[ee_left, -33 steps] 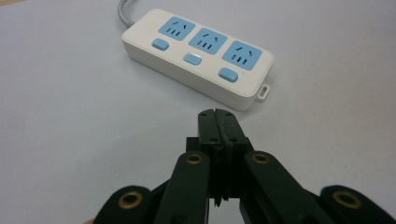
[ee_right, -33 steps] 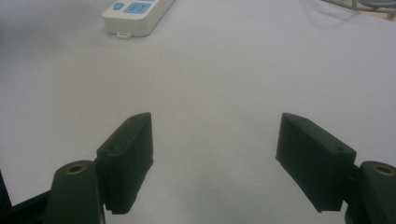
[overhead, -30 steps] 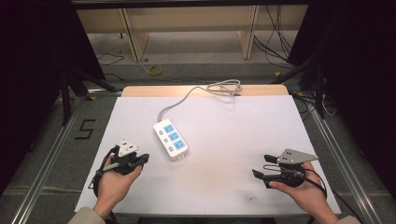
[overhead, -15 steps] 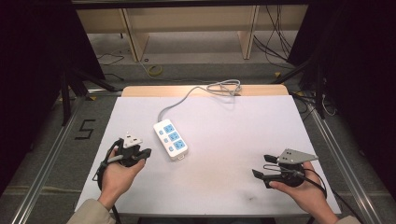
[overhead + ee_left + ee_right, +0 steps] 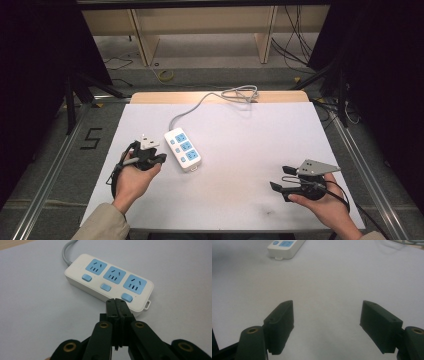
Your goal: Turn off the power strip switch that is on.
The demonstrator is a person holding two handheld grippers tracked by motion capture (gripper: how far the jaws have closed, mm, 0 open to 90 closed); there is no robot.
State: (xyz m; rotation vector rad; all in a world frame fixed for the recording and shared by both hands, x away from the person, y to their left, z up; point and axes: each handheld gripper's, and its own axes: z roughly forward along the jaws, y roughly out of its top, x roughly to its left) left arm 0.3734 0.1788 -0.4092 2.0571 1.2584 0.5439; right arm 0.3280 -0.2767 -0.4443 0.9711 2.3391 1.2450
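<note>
A white power strip (image 5: 182, 148) with three blue sockets and three blue buttons lies left of centre on the white table (image 5: 250, 145). Its grey cord (image 5: 200, 105) runs to the far edge. My left gripper (image 5: 161, 158) hovers just left of the strip, shut with nothing between its jaws. In the left gripper view the closed tips (image 5: 116, 304) sit at the strip's (image 5: 110, 281) near edge, beside the end button (image 5: 127, 297); I cannot tell whether they touch. My right gripper (image 5: 280, 178) rests open at the front right, far from the strip. Its jaws (image 5: 327, 322) stand wide apart over bare table.
The cord ends in a loose coil (image 5: 242, 93) at the table's wooden back edge. Wooden shelving legs and cables stand on the floor beyond. A "5" mark (image 5: 92, 138) lies on the floor left of the table.
My left hand has moved forward and to the right, bringing its shut gripper closer to the power strip. The right hand has stayed where it was.
</note>
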